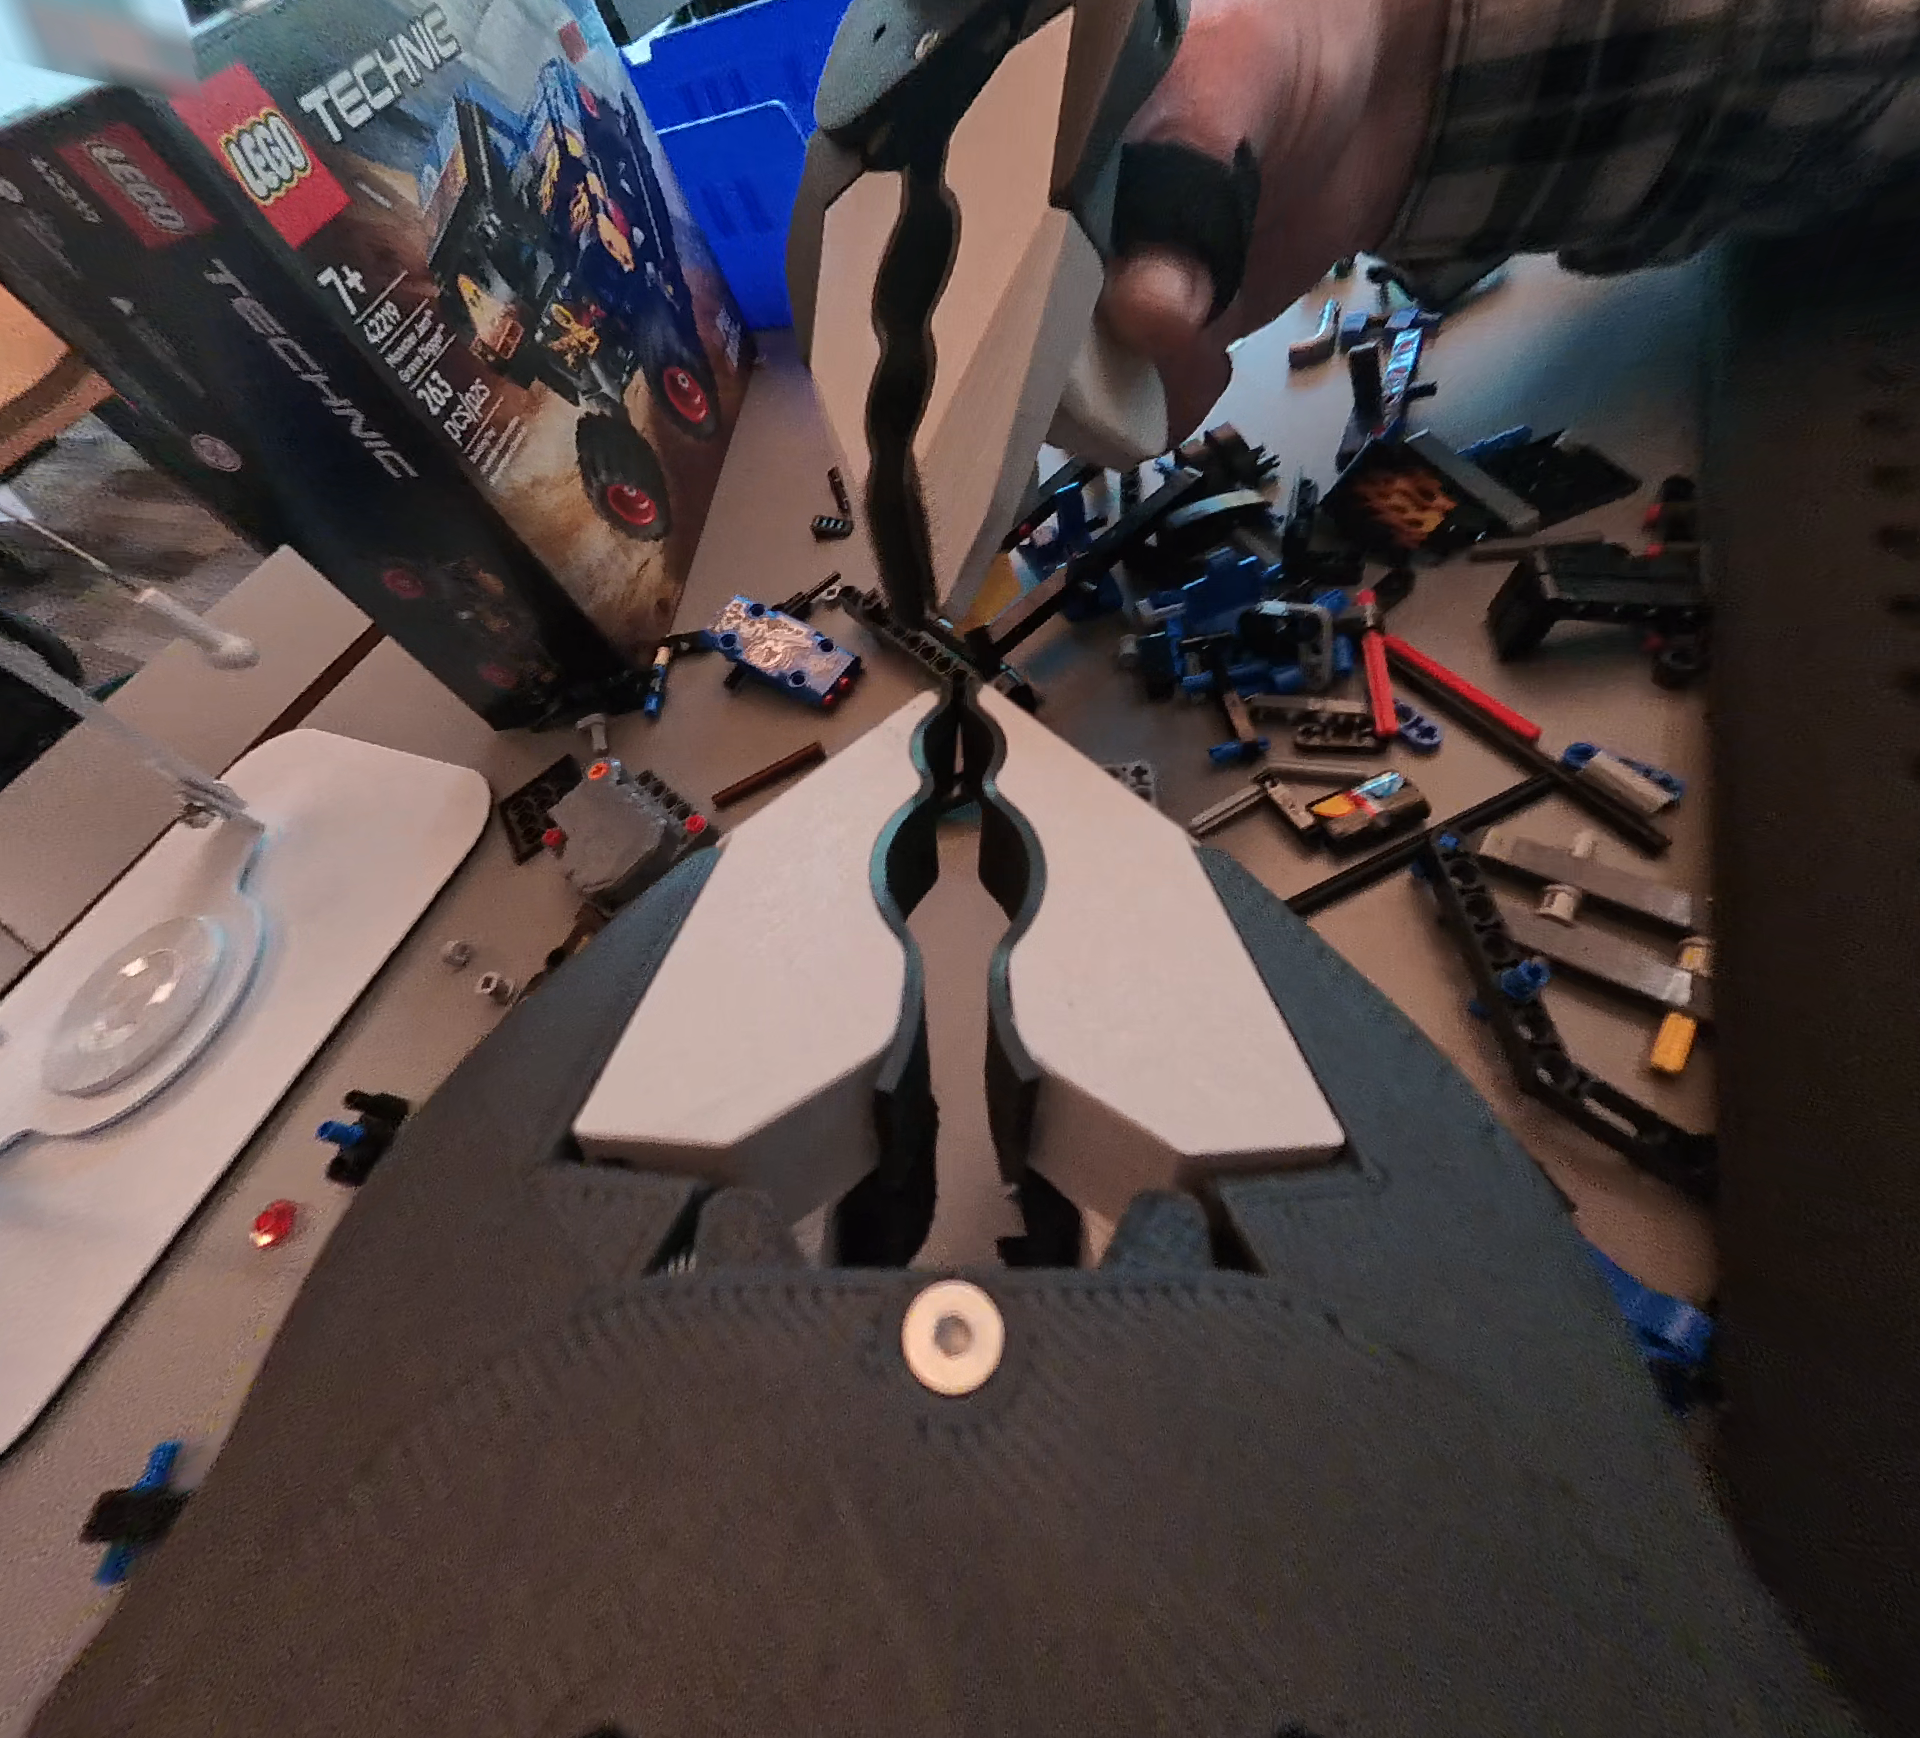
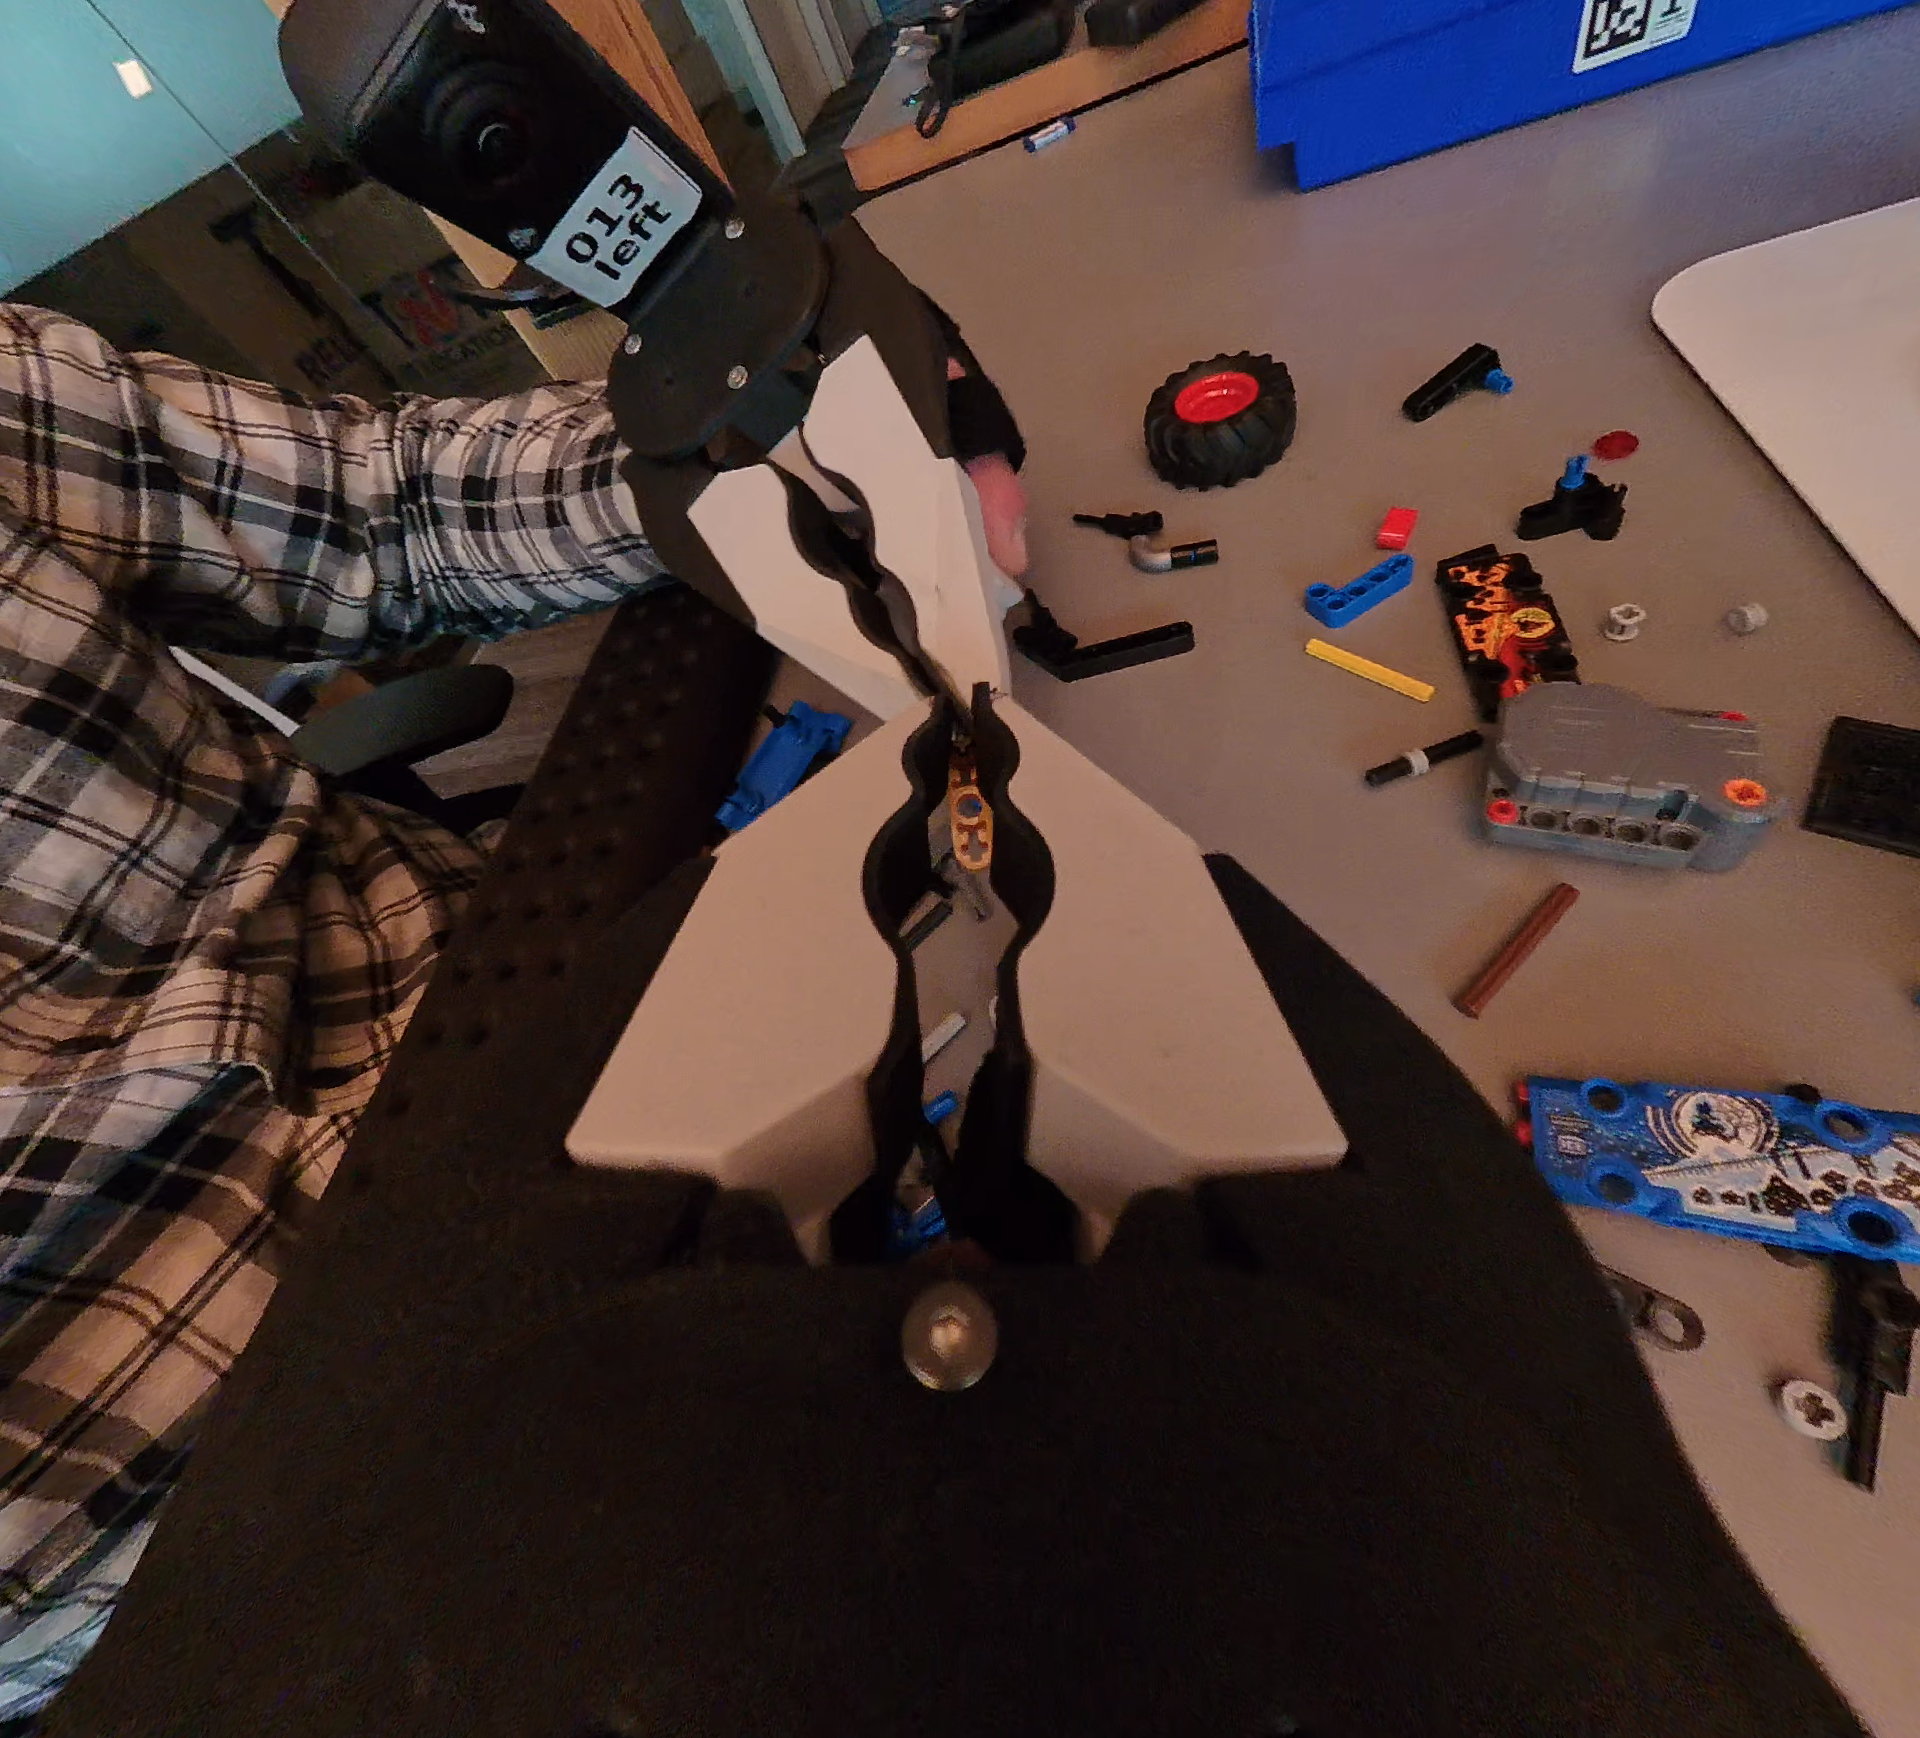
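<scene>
Loose bricks (image 1: 1351, 649) crowding table (image 2: 1247, 286)

Toy box (image 1: 436, 358) left of loose parts (image 1: 1455, 732)

I saw my left gripper (image 1: 958, 712) and right gripper (image 2: 961, 701) built alike: coarse black printed bodies, white faceted fingers (image 1: 790, 950) edged with wavy black pads, one silver screw (image 1: 952, 1337) low at centre. A plaid sleeve (image 2: 260, 493) showed at left, a black finger loop (image 1: 1184, 218) upper right.

Left gripper (image 1: 958, 701) and right gripper (image 1: 914, 592), jaws closed, meet tip to tip on a black holed beam (image 1: 914, 644) above the worktop (image 1: 790, 441).
</scene>
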